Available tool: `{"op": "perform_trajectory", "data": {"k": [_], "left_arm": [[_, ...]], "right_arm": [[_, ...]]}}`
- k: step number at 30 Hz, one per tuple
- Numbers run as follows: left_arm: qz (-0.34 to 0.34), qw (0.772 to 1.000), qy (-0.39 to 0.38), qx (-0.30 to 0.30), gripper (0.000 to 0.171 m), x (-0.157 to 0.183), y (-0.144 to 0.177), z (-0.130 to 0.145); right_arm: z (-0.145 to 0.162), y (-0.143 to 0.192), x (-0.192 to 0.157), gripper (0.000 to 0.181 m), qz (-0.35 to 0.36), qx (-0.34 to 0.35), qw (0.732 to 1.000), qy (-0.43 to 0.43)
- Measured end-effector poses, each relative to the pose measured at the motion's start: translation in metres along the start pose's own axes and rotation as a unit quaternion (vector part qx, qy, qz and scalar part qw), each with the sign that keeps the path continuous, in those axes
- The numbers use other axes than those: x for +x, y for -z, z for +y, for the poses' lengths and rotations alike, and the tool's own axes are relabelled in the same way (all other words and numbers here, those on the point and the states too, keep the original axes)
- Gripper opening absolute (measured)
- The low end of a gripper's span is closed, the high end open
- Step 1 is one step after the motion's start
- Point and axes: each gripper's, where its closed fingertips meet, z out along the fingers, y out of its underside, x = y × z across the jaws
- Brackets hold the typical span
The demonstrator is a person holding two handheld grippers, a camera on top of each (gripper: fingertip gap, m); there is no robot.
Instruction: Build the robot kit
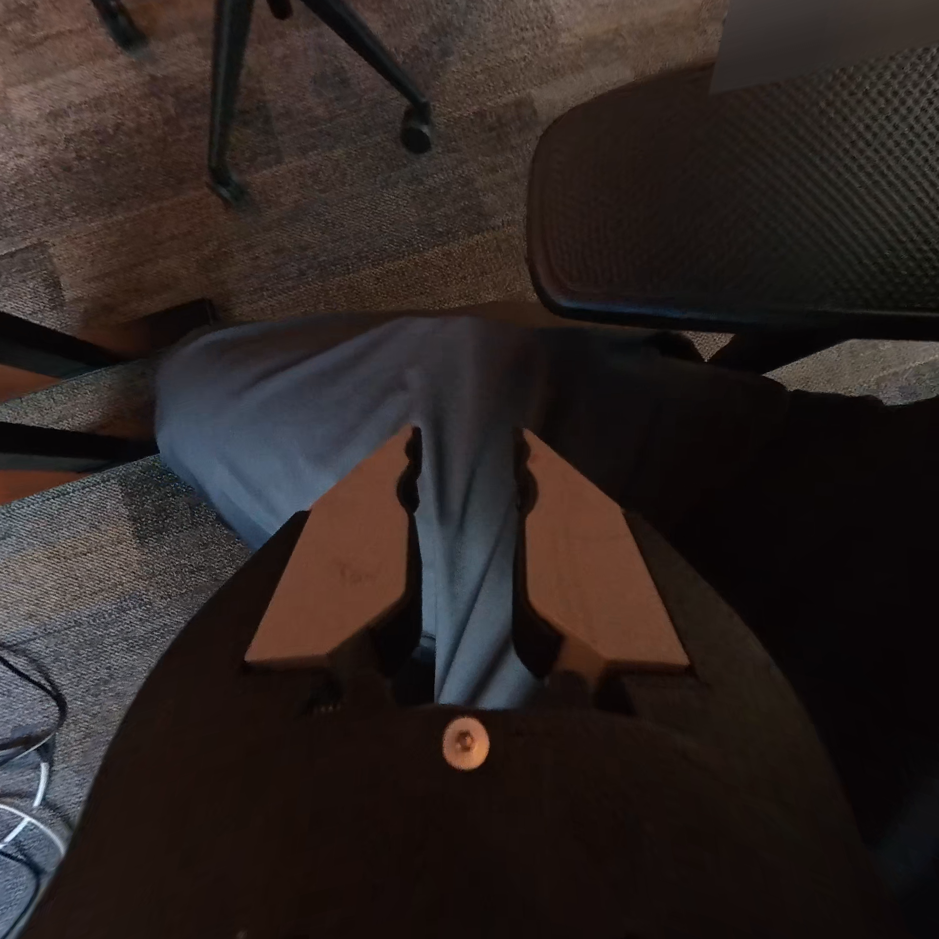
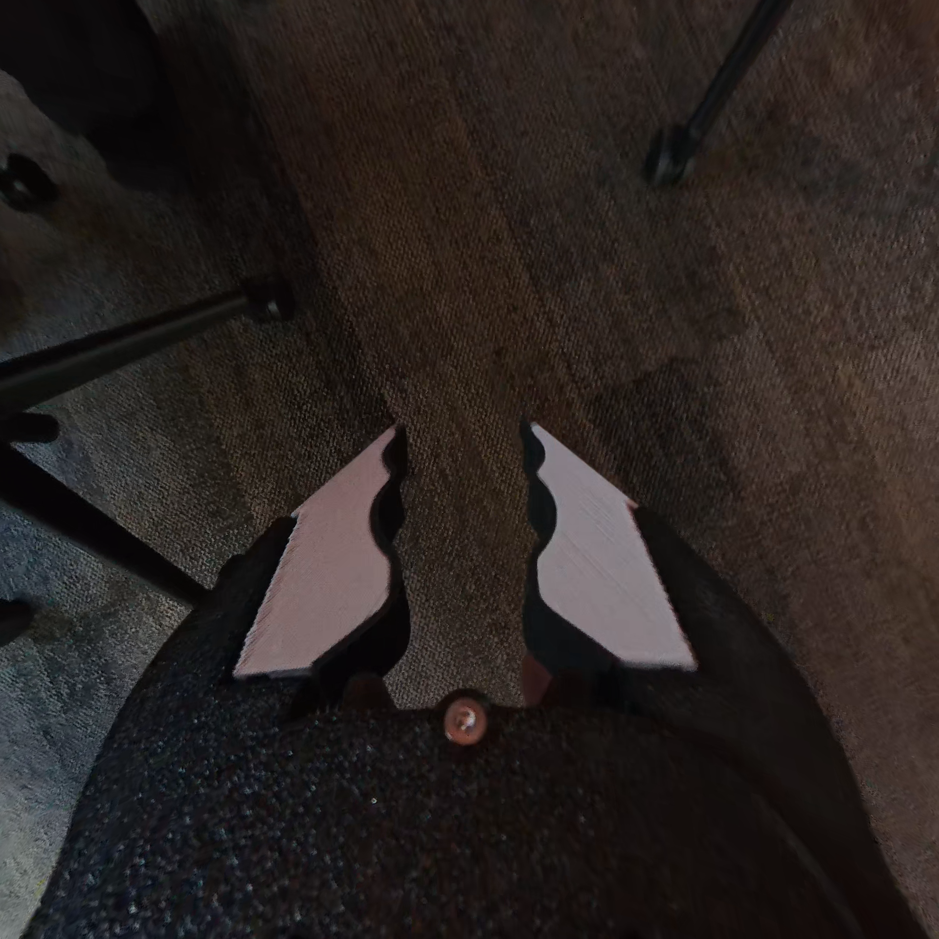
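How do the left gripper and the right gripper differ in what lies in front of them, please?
The left gripper points down at blue-grey fabric, apparently a person's trouser leg, while the right gripper points at bare brown carpet. A black mesh chair seat sits beside the left gripper; only thin chair legs with castors lie around the right gripper. Both are open and hold nothing.
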Motion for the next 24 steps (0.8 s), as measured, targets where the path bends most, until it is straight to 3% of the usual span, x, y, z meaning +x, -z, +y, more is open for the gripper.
{"op": "perform_trajectory", "data": {"k": [4, 10, 13, 15, 19, 24], "left_arm": [[0.016, 1.000, -0.011, -0.003, 0.033, 0.003, -0.008, -0.007], [0.023, 1.000, -0.002, 0.014, 0.033, -0.001, -0.013, -0.011], [0.016, 1.000, 0.003, 0.025, 0.033, -0.004, -0.008, -0.006], [0.006, 0.999, 0.013, 0.035, 0.033, -0.007, -0.002, -0.001], [-0.021, 0.997, 0.045, 0.059, 0.033, -0.009, 0.020, 0.011], [-0.071, 0.991, 0.078, 0.086, 0.033, -0.006, 0.049, 0.040]], "right_arm": [[0.008, 0.010, -0.003, 0.046, 0.003, 0.012, 1.000, -0.021], [-0.006, 0.030, 0.001, 0.046, 0.033, -0.010, 0.999, 0.023], [-0.026, 0.050, 0.009, 0.046, 0.049, -0.007, 0.998, 0.038], [-0.056, 0.065, 0.001, 0.046, 0.043, 0.023, 0.998, 0.044], [-0.132, 0.081, -0.057, 0.046, -0.024, 0.107, 0.991, 0.075], [-0.221, 0.086, -0.176, 0.057, -0.138, 0.185, 0.962, 0.142]]}}
